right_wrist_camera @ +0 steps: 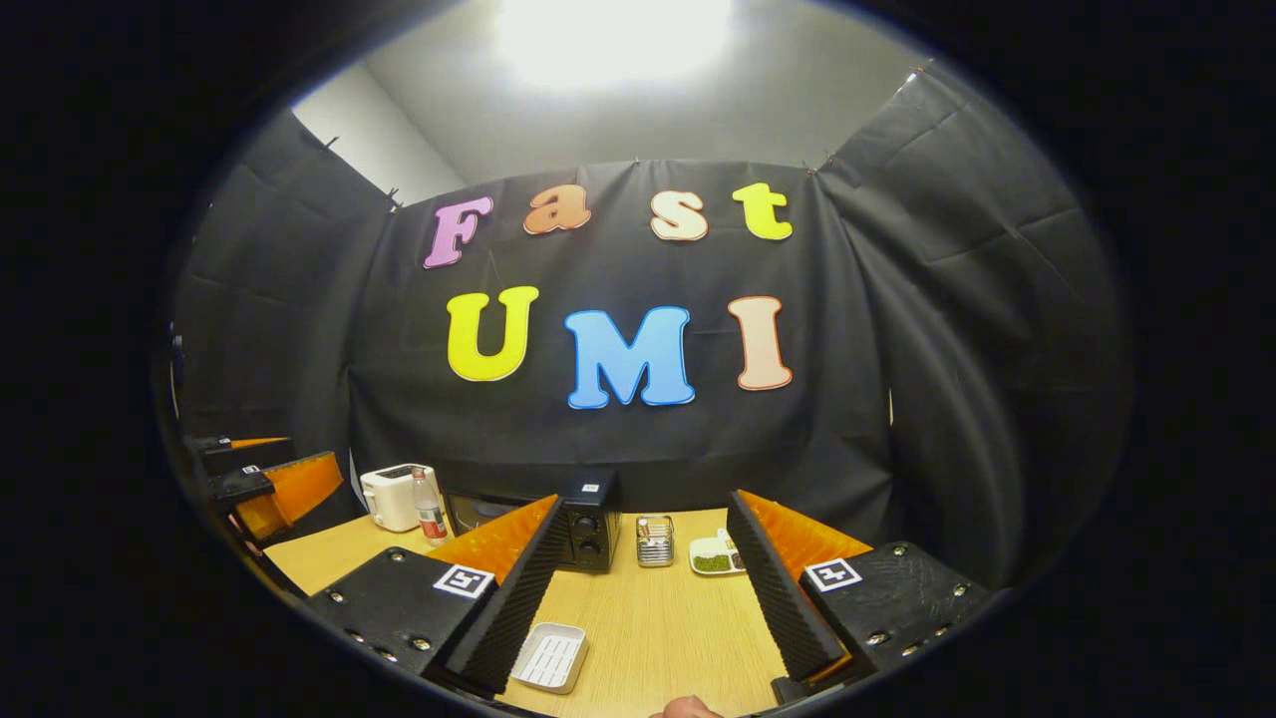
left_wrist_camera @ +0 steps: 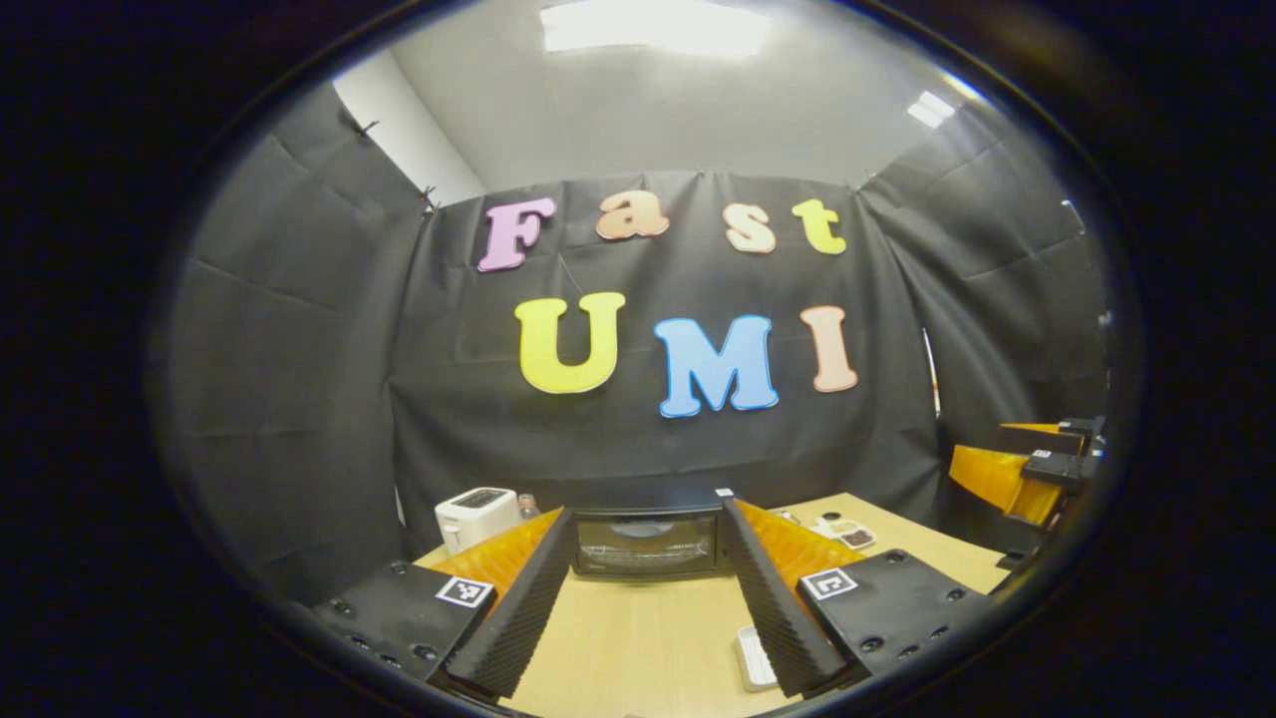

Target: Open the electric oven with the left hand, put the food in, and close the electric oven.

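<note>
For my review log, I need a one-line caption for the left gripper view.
Open left gripper frames the closed electric oven across the wooden table, toaster at left.

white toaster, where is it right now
The white toaster stands at the table's far left corner against the black cloth wall, left of the electric oven. In the right gripper view a bottle stands just beside it.

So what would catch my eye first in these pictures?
Probably the black oven, door shut, at the back of the wooden table, framed between the open left hand-held gripper. A white toaster stands to its left. In the right gripper view, a white tray lies near the open right hand-held gripper.
</note>
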The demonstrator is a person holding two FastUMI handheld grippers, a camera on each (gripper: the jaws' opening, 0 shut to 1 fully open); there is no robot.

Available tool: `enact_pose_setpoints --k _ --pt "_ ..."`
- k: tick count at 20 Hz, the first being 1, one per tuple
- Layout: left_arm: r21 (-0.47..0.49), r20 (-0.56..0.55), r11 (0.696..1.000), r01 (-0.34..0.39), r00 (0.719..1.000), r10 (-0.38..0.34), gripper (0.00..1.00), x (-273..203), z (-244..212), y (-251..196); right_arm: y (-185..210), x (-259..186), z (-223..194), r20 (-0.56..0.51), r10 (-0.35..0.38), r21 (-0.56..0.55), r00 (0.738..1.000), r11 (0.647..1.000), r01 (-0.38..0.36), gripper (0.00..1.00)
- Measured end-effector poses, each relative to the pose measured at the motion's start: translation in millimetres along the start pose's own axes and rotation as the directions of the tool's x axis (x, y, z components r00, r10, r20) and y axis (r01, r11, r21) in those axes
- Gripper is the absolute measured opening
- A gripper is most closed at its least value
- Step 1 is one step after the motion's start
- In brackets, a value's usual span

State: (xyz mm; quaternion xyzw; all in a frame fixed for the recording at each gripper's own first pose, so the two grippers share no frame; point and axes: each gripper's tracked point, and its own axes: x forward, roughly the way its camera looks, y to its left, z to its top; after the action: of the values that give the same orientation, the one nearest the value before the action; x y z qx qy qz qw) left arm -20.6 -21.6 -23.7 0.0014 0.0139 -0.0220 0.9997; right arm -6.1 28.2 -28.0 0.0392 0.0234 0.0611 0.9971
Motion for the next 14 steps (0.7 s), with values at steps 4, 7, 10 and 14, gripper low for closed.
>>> enact_pose_setpoints --k 4,7,10,14 --pt "0.002 0.013 1.0 0.001 1.0 -0.001 1.0 -1.0 4.9 7.9 4.8 -1.0 1.0 -0.001 -0.002 -0.001 1.0 1.0 0.002 0.98" --pt "0.001 0.016 1.0 0.007 1.0 -0.007 1.0 -1.7 6.2 10.7 10.5 -1.7 2.4 0.001 0.005 -0.007 1.0 1.0 -0.005 0.98" --pt "0.001 0.021 1.0 0.006 1.0 -0.006 1.0 -3.4 7.9 14.0 13.8 0.0 5.6 0.004 0.015 -0.01 1.0 1.0 -0.015 0.98" --pt "0.001 0.022 1.0 -0.004 1.0 0.004 1.0 -5.7 6.6 21.0 20.5 -1.3 7.2 0.008 0.026 -0.01 1.0 1.0 -0.026 0.98"
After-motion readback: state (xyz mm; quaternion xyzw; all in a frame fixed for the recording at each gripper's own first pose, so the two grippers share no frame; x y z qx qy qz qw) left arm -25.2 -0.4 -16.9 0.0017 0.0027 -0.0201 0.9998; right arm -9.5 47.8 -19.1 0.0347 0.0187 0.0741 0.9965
